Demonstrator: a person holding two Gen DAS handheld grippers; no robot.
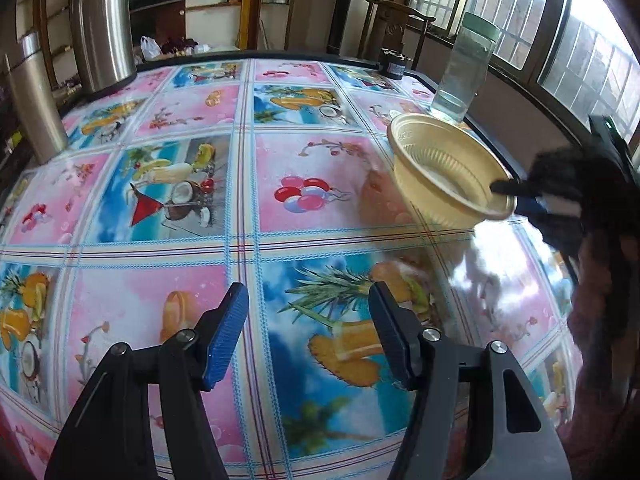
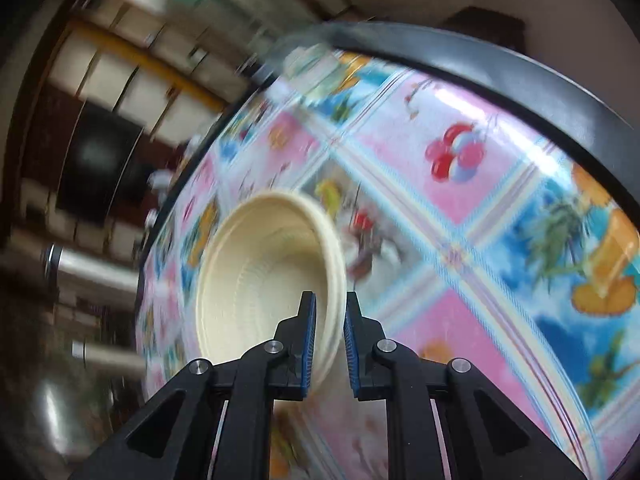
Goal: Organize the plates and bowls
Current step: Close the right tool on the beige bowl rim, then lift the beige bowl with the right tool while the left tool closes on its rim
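Gripping the cream plastic bowl (image 2: 268,276) by its rim, the right gripper (image 2: 329,320) has its jaws clenched on the wall and carries it tilted above the patterned table (image 1: 248,200), near the glass jar (image 1: 464,72) at the far right edge. The left gripper (image 1: 308,312) hovers low over the cloth with jaws spread wide and nothing between them. This looks like the carrying step; next the bowl needs levelling and setting down at its place, released gently since thin plastic may flex.

Table (image 1: 248,248) with fruit-print cloth, steel flasks (image 1: 102,24), glass jar (image 1: 460,76)
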